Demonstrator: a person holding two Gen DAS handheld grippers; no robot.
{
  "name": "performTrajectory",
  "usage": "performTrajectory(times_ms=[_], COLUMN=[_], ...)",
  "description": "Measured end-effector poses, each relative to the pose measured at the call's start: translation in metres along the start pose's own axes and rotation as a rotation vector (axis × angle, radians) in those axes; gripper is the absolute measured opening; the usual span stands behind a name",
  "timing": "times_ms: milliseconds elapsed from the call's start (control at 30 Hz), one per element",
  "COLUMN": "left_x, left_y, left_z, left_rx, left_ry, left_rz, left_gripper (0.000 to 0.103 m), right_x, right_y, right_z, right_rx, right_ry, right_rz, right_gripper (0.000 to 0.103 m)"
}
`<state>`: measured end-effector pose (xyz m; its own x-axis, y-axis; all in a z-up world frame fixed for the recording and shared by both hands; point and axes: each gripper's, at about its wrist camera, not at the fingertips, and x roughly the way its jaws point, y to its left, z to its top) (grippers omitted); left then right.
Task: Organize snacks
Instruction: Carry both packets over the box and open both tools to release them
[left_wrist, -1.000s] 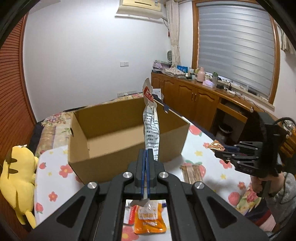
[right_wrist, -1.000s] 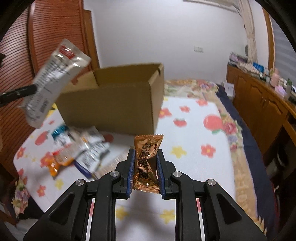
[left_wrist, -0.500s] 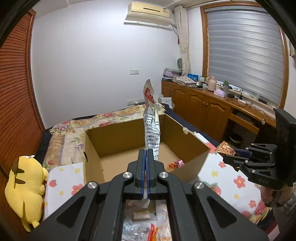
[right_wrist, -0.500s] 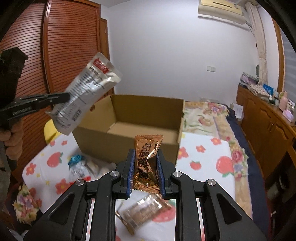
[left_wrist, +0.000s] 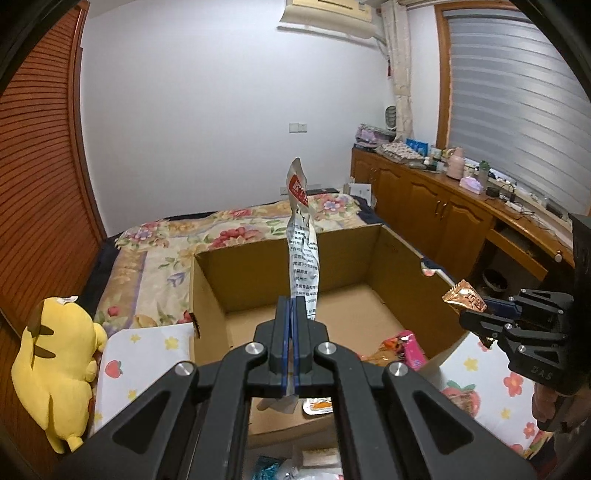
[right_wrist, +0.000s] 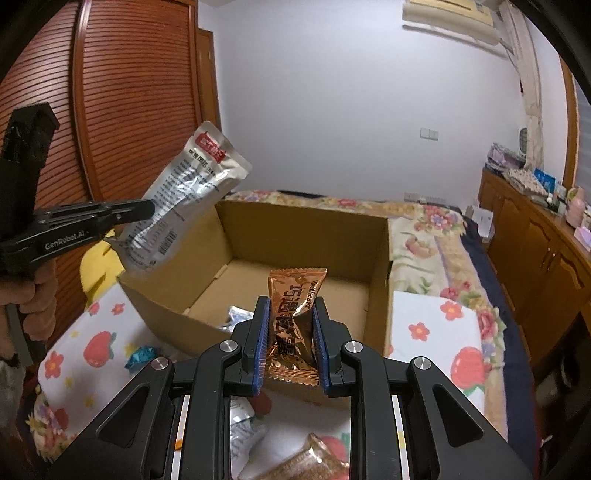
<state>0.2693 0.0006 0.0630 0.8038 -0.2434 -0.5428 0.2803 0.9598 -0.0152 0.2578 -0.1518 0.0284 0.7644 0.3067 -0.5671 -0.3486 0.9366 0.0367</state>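
The left gripper (right_wrist: 147, 208) is clamped on a silver pouch (right_wrist: 181, 199), held over the left rim of the open cardboard box (right_wrist: 295, 236) (a few snacks inside). The right gripper (right_wrist: 290, 334) pinches a copper candy wrapper (right_wrist: 295, 317) above the near wall.

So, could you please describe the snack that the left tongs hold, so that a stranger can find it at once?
Start at the open cardboard box on the fruit-print cloth. At its left side the left tongs are shut on a silver pouch, held in the air. Unlike the copper-brown candy wrapper in the right tongs, it is long, grey-silver, with a red label at the top and a barcode.
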Motion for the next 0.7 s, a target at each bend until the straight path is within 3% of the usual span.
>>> performTrajectory(times_ms=[533, 633, 667, 700], left_x=[0.006, 0.002, 0.000, -0.002], left_y=[0.012, 0.013, 0.012, 0.012], left_z=[-0.010, -0.012, -0.014, -0.015], left_rx=[-0.035, -0.042, -0.041, -0.040], left_ry=[0.018, 0.014, 0.010, 0.001], left_rz=[-0.004, -0.010, -0.008, -0.006], left_gripper=[0.000, 0.015, 0.035, 0.046], right_x=[0.044, 0.048, 0.049, 0.048], right_y=[-0.008, -0.007, -0.007, -0.007], right_z=[0.004, 0.000, -0.001, -0.001], right_rx=[0.054, 0.060, 0.061, 0.063], right_ry=[0.082, 0.088, 0.086, 0.084], right_rz=[-0.004, 0.001, 0.002, 0.002], right_gripper=[0.022, 0.027, 0.034, 0.041])
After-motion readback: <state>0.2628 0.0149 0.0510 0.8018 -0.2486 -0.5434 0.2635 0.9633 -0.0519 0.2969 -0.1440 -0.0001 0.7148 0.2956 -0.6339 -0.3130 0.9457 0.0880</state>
